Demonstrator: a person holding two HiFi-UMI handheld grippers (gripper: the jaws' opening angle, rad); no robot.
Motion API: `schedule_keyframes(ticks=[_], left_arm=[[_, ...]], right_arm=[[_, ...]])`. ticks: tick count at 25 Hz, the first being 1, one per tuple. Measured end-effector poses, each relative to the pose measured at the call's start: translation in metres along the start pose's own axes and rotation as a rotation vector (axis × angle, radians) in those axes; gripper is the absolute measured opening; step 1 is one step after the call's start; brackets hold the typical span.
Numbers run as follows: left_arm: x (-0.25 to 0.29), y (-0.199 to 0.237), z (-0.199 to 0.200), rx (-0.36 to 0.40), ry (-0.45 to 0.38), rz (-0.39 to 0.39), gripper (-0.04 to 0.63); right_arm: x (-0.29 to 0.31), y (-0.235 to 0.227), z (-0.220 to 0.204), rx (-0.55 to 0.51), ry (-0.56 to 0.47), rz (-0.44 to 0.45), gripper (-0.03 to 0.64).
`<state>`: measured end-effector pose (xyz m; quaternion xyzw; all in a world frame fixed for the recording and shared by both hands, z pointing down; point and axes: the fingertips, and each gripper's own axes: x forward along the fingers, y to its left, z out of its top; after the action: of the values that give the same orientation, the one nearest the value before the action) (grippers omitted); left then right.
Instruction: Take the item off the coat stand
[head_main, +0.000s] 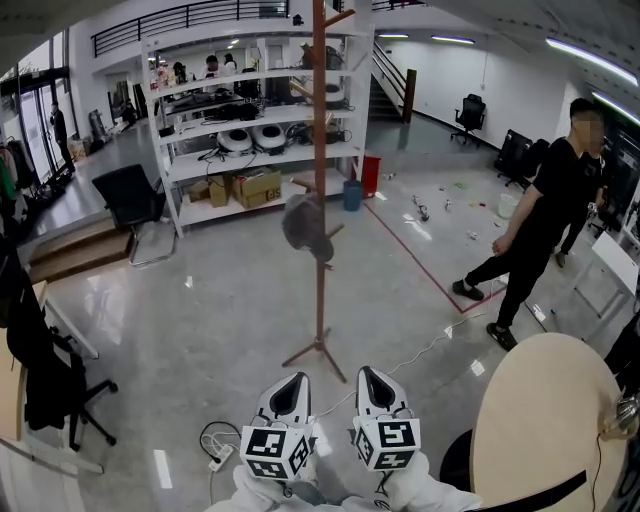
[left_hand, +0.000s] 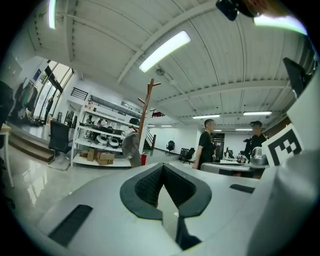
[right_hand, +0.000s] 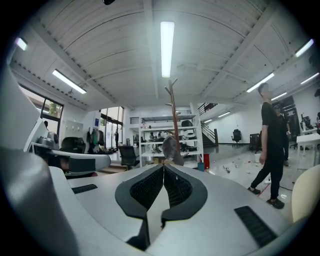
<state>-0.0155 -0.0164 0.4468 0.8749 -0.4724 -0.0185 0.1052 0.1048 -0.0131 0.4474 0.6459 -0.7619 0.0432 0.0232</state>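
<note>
Head view: two grippers low in the frame, side by side, each carrying one marker cube. The left gripper (head_main: 291, 386) and right gripper (head_main: 373, 381) both point toward the coat stand (head_main: 320, 150), well apart from it. There is one stand, a wooden pole on splayed feet, with one grey cap (head_main: 303, 226) hanging on a lower peg, about halfway up the pole. Behind it is one white shelf rack (head_main: 250, 130) with cardboard boxes on the bottom shelf. One black office chair (head_main: 133, 198) sits left of the rack. One person in black (head_main: 545, 220) stands to the right, and one round beige table (head_main: 545, 420) fills the lower right corner.

Left gripper view: the jaws are pressed together with nothing between them – the dark pads meet at the tips. The stand (left_hand: 145, 117) rises beyond them, and the cap (left_hand: 131, 148) hangs on it, up and left of the jaw tips. Two people stand at right: one in black (left_hand: 205, 146) and a second further back (left_hand: 255, 141). The right gripper's marker cube (left_hand: 282, 145) shows at the right edge.

Right gripper view: the jaws are closed on themselves and empty. The stand (right_hand: 174, 117) is straight ahead, with the cap (right_hand: 170, 149) just above the jaw tips in frame but far off. The rack (right_hand: 150, 137) is behind it. One person (right_hand: 270, 145) is at right.
</note>
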Motion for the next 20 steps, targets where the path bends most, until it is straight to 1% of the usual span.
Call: schedule_keyframes(ticks=[9,16,20], left_arm=[[0.053,0.041,0.009,-0.002,0.002,-0.007,0.000],[0.098,0.073,0.019,0.005,0.003,-0.030,0.000],[0.119,0.091,0.021,-0.007,0.005,-0.034,0.002]], right_arm=[[0.067,-0.003,0.006,-0.012,0.000,-0.001,0.011],[0.122,-0.005,0.015,-0.012,-0.012,-0.013,0.011],[0.147,-0.009,0.015,-0.011,-0.007,-0.027,0.011]])
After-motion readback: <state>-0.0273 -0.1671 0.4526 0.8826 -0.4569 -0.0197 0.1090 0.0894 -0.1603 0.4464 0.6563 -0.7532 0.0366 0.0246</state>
